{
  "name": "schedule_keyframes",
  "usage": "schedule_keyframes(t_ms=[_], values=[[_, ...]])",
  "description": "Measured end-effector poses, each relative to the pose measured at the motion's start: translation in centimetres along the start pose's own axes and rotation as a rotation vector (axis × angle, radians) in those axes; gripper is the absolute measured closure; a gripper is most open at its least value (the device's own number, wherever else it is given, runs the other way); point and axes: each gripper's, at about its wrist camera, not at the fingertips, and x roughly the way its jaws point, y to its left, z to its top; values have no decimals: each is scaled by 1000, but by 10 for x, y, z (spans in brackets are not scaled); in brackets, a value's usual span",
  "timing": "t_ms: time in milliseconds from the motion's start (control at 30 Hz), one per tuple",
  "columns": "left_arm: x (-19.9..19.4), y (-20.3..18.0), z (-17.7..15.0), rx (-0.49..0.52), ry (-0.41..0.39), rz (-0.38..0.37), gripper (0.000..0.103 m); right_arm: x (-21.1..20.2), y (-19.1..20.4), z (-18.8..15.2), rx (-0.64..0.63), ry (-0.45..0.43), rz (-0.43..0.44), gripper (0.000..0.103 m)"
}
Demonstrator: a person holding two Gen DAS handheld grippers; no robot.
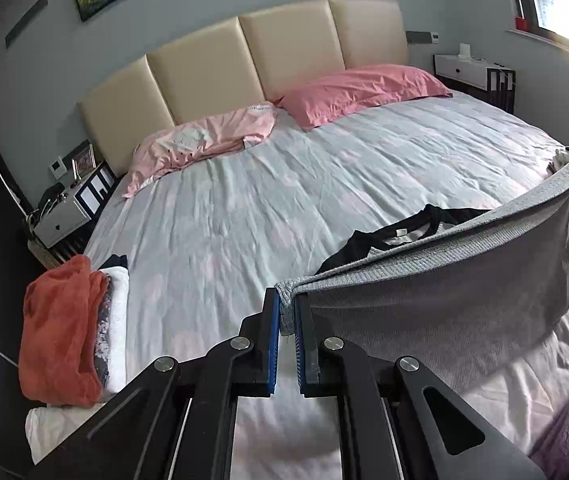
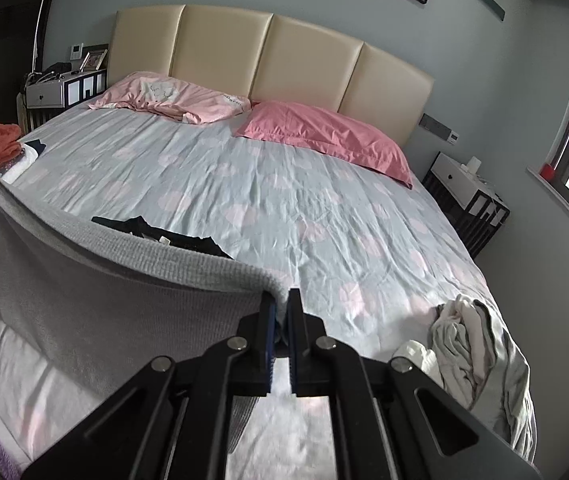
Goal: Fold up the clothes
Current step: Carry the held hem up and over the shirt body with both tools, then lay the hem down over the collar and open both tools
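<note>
A grey knit garment (image 1: 464, 292) hangs stretched between my two grippers above the near part of the bed. My left gripper (image 1: 286, 308) is shut on its left corner. In the right wrist view the same grey garment (image 2: 116, 304) sags to the left, and my right gripper (image 2: 280, 304) is shut on its right corner. Behind the raised grey edge lies a black garment (image 1: 388, 236) with a white inside, flat on the bed; it shows too in the right wrist view as the black garment (image 2: 172, 234).
The bed (image 1: 264, 200) has a pale blue sheet with pink spots and two pink pillows (image 1: 356, 90) at the beige headboard. A folded stack topped by orange cloth (image 1: 60, 328) sits at the left edge. A crumpled pale heap (image 2: 472, 344) lies at the right edge. Nightstands flank the bed.
</note>
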Motion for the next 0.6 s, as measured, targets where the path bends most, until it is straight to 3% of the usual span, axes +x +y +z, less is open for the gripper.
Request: schedule_keyframes(t_ms=[300, 600], values=[[142, -1, 20, -10, 145, 20, 95, 146, 16, 28, 46, 103, 24, 98], [240, -4, 4, -68, 251, -12, 94, 263, 25, 8, 134, 228, 151, 98]])
